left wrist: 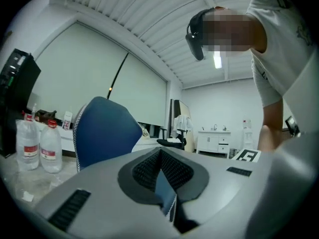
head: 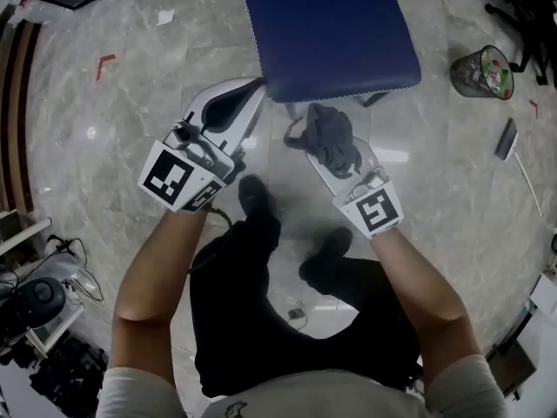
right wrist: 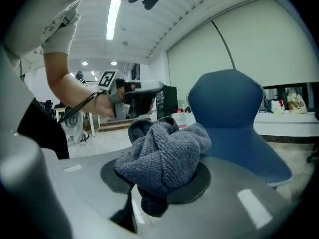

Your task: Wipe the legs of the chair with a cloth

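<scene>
Gripping a crumpled grey terry cloth (right wrist: pixel 164 156) tight in the right tool (right wrist: pixel 158 185), just beside the blue padded chair seat (head: pixel 331 24); pinching that seat's stitched edge with the left tool (left wrist: pixel 166 185).

The left gripper (left wrist: pixel 165 185) pinches a sliver of the blue chair (left wrist: pixel 104 131); two bottles (left wrist: pixel 50 146) stand far left.
</scene>
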